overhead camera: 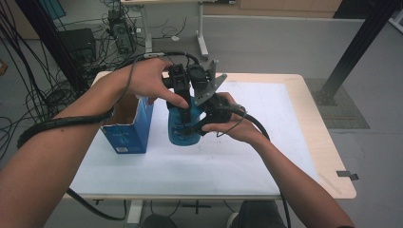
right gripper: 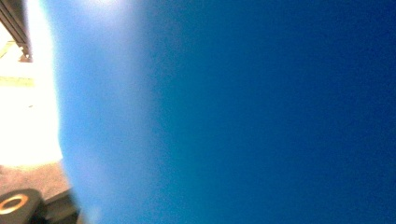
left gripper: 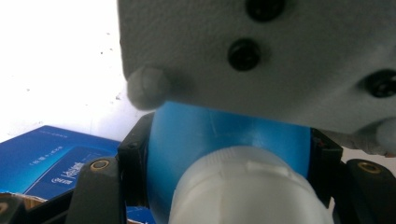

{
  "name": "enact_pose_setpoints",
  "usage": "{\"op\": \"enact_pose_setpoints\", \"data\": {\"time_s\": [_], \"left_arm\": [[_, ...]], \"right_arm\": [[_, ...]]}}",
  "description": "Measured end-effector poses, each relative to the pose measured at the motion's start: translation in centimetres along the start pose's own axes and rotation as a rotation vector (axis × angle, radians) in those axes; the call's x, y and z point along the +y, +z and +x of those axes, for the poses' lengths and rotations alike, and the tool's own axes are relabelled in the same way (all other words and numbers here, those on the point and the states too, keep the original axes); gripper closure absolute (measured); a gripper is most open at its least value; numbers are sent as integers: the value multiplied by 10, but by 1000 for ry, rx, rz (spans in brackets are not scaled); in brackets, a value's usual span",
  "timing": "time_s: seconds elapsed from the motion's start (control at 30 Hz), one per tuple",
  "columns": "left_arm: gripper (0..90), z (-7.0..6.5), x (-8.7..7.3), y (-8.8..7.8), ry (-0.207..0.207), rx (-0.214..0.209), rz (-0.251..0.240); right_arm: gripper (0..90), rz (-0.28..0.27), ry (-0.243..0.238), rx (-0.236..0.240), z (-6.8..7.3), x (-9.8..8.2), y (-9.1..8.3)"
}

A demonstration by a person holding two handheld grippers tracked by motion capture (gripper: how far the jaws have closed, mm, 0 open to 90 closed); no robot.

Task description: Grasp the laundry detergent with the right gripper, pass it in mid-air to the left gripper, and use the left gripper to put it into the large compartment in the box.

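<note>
A blue bottle (overhead camera: 182, 129) stands upright on the white table mat (overhead camera: 228, 161), held from two sides. My left gripper (overhead camera: 181, 107) comes down from above and is shut on the bottle's upper part. In the left gripper view its black jaws press both sides of the blue shoulder (left gripper: 219, 135), just behind the white cap (left gripper: 243, 186). My right gripper (overhead camera: 198, 124) reaches in from the right and is shut on the bottle's body; its grey plate (overhead camera: 211, 85) sticks up beside the left gripper. The blue wall (right gripper: 233, 116) sits very close in the right gripper view.
An open blue carton (overhead camera: 128, 124) stands just left of the bottle, close to the left forearm, and shows as a blue carton (left gripper: 51, 158) in the left gripper view. Wooden table edges frame the mat. Cables and a desk frame (overhead camera: 202, 42) lie beyond the far edge.
</note>
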State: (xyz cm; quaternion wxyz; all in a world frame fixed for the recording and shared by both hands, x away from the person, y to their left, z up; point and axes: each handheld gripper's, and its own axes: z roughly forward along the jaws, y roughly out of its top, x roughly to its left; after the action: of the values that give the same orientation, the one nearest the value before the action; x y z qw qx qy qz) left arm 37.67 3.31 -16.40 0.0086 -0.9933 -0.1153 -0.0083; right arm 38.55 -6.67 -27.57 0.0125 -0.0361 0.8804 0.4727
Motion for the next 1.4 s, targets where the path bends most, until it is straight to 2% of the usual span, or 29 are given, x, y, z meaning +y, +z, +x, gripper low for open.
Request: {"op": "enact_pose_setpoints", "data": {"time_s": [0.67,1.4], "left_arm": [[363,0,0,3,0,-3,2],[365,1,-1,0,-12,5,-5]], "right_arm": [[426,8,2,6,0,-2,2],[418,-14,2,18,-4,-2,2]]}}
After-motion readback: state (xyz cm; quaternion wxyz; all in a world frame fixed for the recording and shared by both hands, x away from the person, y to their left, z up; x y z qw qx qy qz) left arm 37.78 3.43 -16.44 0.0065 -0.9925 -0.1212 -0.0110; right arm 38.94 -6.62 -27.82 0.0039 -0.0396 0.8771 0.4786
